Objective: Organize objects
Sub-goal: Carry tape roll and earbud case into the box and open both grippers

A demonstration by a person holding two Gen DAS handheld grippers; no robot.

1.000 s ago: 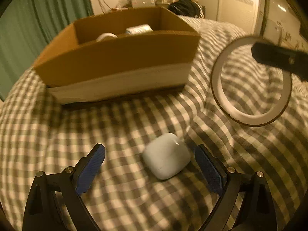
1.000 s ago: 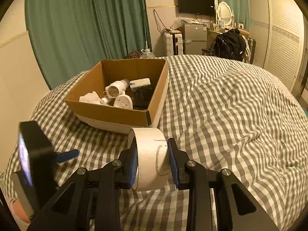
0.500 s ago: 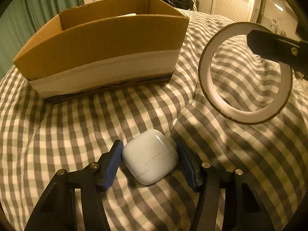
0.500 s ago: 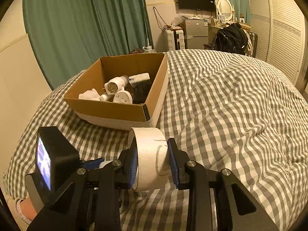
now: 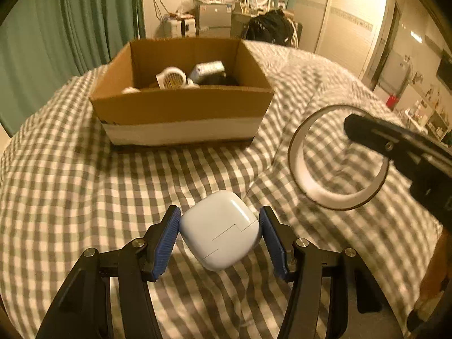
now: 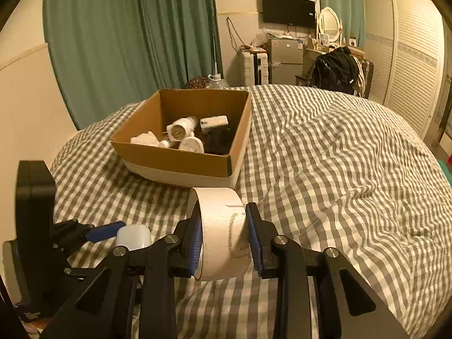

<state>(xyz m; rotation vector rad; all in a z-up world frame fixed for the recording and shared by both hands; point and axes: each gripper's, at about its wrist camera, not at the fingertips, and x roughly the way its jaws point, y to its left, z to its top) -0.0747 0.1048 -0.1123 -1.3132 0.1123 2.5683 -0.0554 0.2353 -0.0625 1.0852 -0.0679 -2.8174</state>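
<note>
case (image 5: 219,230) white | box (image 5: 180,107) brown | bedspread (image 5: 70,192) grey-white check | curtain (image 6: 127,42) green

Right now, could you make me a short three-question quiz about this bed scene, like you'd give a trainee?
1. True or false: the left hand-held gripper is empty.
2. What does the right hand-held gripper grip: A tape roll, B bottle, C sock?
3. Where does the box sit?

Key: 1 false, it clamps the white case. 2 A. 3 on the checked bedcover, beyond both hand-held grippers.
</note>
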